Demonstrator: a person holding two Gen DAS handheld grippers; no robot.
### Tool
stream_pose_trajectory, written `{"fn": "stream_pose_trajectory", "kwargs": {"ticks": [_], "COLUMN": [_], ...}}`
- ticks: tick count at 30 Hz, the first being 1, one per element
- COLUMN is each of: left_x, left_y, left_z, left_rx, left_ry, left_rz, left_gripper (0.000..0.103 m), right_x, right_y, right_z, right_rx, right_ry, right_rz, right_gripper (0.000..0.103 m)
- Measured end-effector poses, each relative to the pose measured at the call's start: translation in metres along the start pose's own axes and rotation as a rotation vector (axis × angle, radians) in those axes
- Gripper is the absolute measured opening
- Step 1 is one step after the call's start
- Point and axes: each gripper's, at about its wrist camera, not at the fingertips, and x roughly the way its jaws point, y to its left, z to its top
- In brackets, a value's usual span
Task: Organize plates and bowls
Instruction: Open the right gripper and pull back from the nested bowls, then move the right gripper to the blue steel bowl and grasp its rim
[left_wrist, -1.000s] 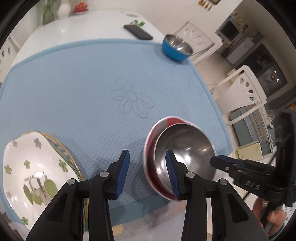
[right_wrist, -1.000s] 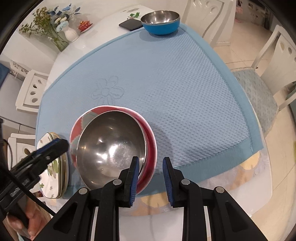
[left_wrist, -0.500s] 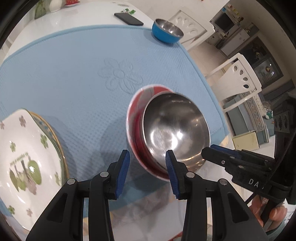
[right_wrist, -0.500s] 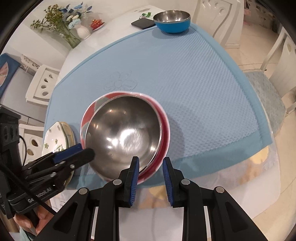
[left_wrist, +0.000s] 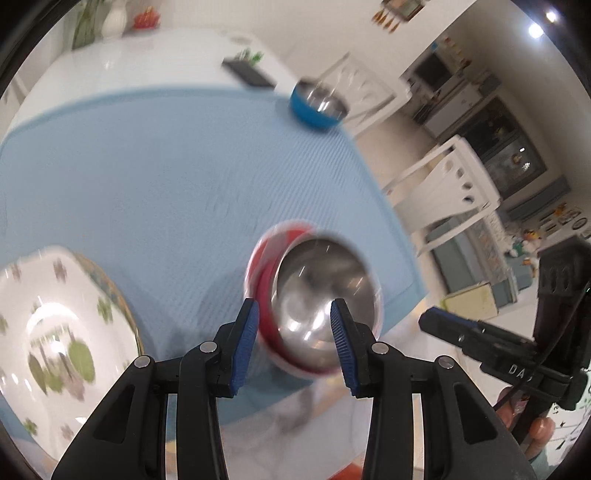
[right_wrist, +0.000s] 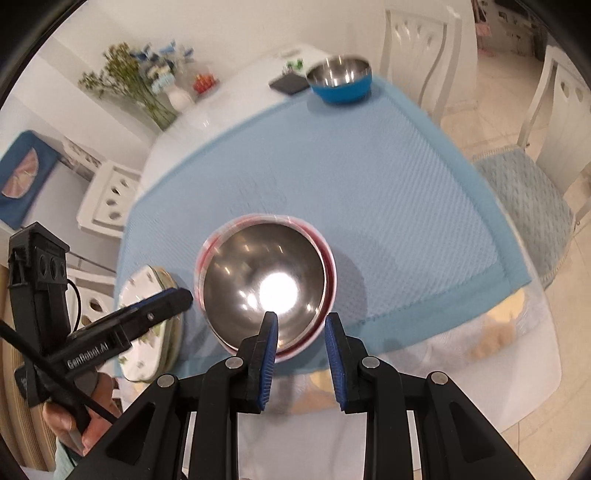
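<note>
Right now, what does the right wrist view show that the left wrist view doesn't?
Only the right wrist view shows the flower bunch and the blue-cushioned chair seat. Only the left wrist view shows the kitchen cabinets and the floral plate's whole face. Both share the steel bowl nested in the red one, the blue bowl, the phone, the blue mat, and both open, empty tools: left, right.

Left tongs (left_wrist: 293, 325) pointed steeply downward, jaws parted, nothing between the pads. Right tongs (right_wrist: 301, 334) likewise angled down, jaws narrowly parted and empty. A hand (right_wrist: 86, 417) gripped the left handle.
</note>
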Motion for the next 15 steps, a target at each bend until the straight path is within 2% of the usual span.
{"fn": "stream_pose_trajectory", "kwargs": {"ticks": [2, 6, 7, 9, 10, 12, 15], "left_x": [-0.011, -0.031, -0.035, -0.04, -0.041, -0.039, -0.018], "left_y": [-0.01, -0.03, -0.035, -0.043, -0.046, -0.051, -0.058], "left_z": [0.017, 0.056, 0.068, 0.094, 0.107, 0.134, 0.18], "left_rx": [0.027, 0.082, 0.092, 0.105, 0.106, 0.094, 0.06], "left_ry": [-0.049, -0.129, -0.147, -0.179, -0.196, -0.225, -0.222], "left_rz": [-0.011, 0.02, 0.028, 0.033, 0.035, 0.034, 0.004], "left_gripper": [0.037, 0.039, 0.04, 0.054, 0.057, 0.06, 0.06], "right_x": [-0.015, -0.045, -0.048, -0.052, -0.054, -0.057, -0.058], "right_y": [0.002, 0.003, 0.003, -0.002, -0.008, -0.018, -0.035], "right_z": [0.007, 0.037, 0.047, 0.074, 0.086, 0.114, 0.153], "right_rx": [-0.011, -0.04, -0.043, -0.037, -0.032, -0.016, -0.001], "right_ry": [-0.046, -0.149, -0.162, -0.185, -0.201, -0.237, -0.249], "right_rz": [0.009, 0.041, 0.051, 0.087, 0.104, 0.125, 0.121], "right_gripper": [0.025, 0.027, 0.03, 0.044, 0.053, 0.053, 0.053]}}
